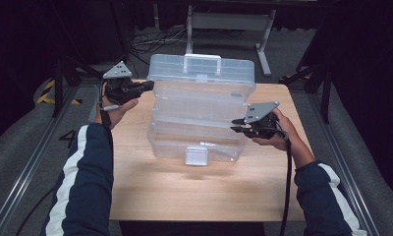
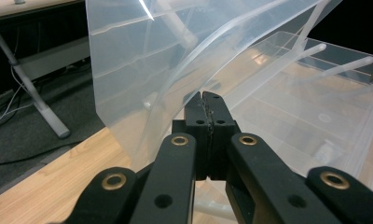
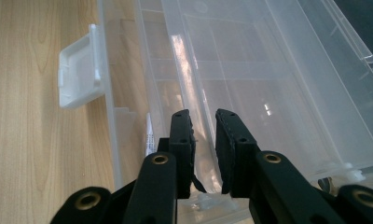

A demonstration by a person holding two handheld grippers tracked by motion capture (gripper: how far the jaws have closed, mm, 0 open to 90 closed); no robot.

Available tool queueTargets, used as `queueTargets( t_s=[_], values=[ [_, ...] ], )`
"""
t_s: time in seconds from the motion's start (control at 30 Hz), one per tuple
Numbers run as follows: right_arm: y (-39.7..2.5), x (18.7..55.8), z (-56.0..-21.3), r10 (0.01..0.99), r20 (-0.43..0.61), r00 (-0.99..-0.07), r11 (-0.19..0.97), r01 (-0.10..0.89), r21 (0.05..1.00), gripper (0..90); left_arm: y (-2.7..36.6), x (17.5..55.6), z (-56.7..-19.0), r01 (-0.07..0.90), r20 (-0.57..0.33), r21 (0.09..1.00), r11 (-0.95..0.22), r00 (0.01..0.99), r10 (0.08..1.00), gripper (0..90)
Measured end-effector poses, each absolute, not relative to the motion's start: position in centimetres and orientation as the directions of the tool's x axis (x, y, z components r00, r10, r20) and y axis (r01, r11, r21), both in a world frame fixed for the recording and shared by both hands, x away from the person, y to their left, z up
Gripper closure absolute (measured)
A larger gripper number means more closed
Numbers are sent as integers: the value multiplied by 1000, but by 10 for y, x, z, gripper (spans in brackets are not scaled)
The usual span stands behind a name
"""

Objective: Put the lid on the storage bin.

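A clear plastic storage box point(image 1: 199, 140) stands in the middle of the wooden table point(image 1: 184, 191) with its lid point(image 1: 202, 69) raised toward the far side. My left gripper point(image 1: 148, 87) is at the lid's left edge. In the left gripper view its jaws point(image 2: 205, 95) are shut on the rim of the lid point(image 2: 142, 60). At the box's right side, my right gripper point(image 1: 234, 125) is open. In the right gripper view point(image 3: 203, 116) a clear inner wall point(image 3: 194, 88) runs between its jaws. The white latch point(image 3: 79, 74) hangs on the front wall.
The front latch point(image 1: 196, 156) faces the person. A small white item point(image 1: 211, 144) lies inside the box. Bare table lies in front of the box. Beyond the table stand a metal desk frame point(image 1: 229, 22) and floor cables point(image 1: 150, 42).
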State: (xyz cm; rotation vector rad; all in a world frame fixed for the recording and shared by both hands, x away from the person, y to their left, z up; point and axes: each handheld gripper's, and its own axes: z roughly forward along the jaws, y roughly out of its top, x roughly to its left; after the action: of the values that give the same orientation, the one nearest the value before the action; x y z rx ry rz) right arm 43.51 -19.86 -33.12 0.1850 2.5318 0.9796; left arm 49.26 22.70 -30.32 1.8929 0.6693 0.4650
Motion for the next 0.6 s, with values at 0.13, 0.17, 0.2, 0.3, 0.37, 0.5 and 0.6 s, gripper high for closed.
queueTargets(
  t_s=[0.13,0.17,0.2,0.3,0.37,0.5,0.6],
  values=[
    [-201,432,-331,274,-339,-900,740,-28,672,777,228,489,-304,231,26,918,-324,777,628,900],
    [-201,432,-330,274,-340,-900,739,-29,673,778,228,488,-305,230,29,917,-327,778,627,900],
    [-202,431,-330,276,-339,-899,736,-29,677,780,228,487,-305,217,45,915,-341,783,621,900],
    [-206,429,-329,286,-340,-896,728,-28,685,780,228,485,-306,214,47,914,-345,787,615,900],
    [-209,428,-328,294,-339,-894,721,-26,693,781,228,484,-307,216,47,913,-348,789,613,900],
    [-216,426,-327,307,-328,-894,702,-20,712,783,228,481,-308,198,66,913,-357,792,607,900],
    [-222,425,-327,315,-317,-895,686,-17,728,783,228,479,-309,197,67,912,-359,792,606,900]
  ],
)
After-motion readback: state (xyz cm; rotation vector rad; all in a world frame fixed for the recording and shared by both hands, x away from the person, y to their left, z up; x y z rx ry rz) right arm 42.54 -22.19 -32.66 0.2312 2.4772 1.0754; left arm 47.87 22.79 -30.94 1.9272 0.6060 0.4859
